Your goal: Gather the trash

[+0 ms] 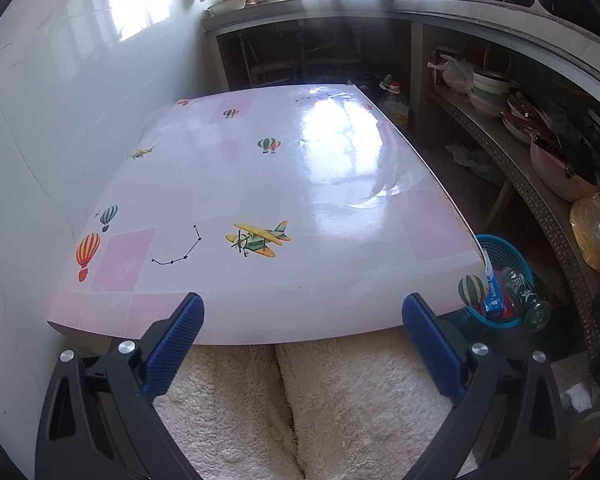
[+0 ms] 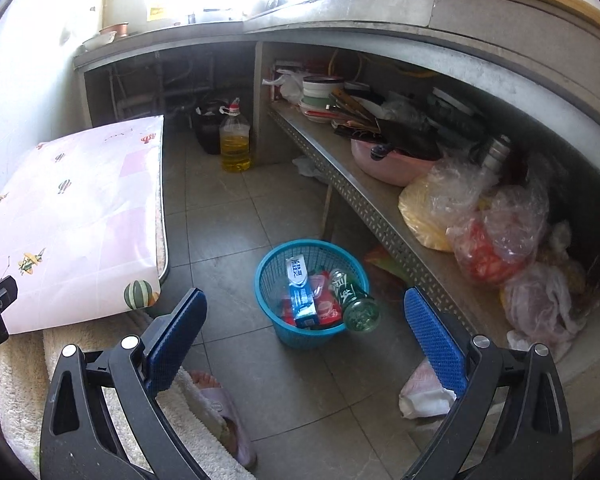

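Trash sits collected in the round blue plastic mesh basket (image 2: 312,292) on the floor tiles, ahead of the right gripper (image 2: 304,330), which gapes wide and empty. Leaning on the basket's rim toward the shelf side, a green glass bottle (image 2: 354,300) points mouth-first at the claw. The left gripper (image 1: 302,334), equally wide, faces the seemingly bare pink balloon-print tabletop (image 1: 260,184), farther from the basket.

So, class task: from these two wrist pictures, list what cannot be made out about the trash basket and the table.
- Blue basket, left wrist view: its near side is hidden by the table corner.
- Basket bottom, right wrist view: covered by the green glass bottle, the blue carton and the red wrappers.
- Carton print: too small to read.
- Table's left part, right wrist view: cut off by the frame edge.
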Demonstrator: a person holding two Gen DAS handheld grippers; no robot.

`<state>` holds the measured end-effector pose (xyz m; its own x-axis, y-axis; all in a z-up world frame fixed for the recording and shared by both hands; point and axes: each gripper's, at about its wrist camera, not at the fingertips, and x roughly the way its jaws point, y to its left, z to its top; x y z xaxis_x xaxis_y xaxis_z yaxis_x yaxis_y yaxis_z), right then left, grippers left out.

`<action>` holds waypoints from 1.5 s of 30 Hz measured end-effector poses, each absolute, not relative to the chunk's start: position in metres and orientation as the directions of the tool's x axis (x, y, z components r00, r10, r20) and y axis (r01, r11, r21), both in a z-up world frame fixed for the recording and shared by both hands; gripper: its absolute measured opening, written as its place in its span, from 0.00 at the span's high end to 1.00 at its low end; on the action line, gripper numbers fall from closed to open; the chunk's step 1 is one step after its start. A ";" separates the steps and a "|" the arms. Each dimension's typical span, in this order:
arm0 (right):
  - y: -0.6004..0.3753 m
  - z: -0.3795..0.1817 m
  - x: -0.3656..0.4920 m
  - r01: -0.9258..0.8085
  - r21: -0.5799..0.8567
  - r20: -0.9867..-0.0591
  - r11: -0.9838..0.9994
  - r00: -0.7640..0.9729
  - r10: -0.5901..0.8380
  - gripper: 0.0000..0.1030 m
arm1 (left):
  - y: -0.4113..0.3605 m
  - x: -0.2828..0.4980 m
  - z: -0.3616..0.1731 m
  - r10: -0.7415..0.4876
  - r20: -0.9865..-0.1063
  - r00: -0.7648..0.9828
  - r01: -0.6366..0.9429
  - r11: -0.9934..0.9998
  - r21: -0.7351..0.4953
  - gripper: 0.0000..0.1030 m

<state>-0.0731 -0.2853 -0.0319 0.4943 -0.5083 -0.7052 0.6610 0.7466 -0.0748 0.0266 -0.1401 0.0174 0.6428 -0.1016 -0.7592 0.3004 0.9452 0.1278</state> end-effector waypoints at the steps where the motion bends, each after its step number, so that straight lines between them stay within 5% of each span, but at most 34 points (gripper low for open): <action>1: -0.285 -0.032 -0.073 0.661 -0.074 -0.706 0.747 0.494 -0.507 0.08 | -0.140 0.027 0.017 -0.101 -0.759 0.643 0.302 0.945 0.129 0.06; 45: -0.286 -0.032 -0.074 0.664 -0.075 -0.712 0.744 0.487 -0.506 0.08 | -0.138 0.025 0.014 -0.086 -0.761 0.644 0.301 0.942 0.148 0.06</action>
<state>-0.0737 -0.2862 -0.0319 0.4869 -0.5059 -0.7120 0.6636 0.7443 -0.0750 0.0254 -0.1382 0.0140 0.6435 -0.0863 -0.7605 0.3014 0.9419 0.1481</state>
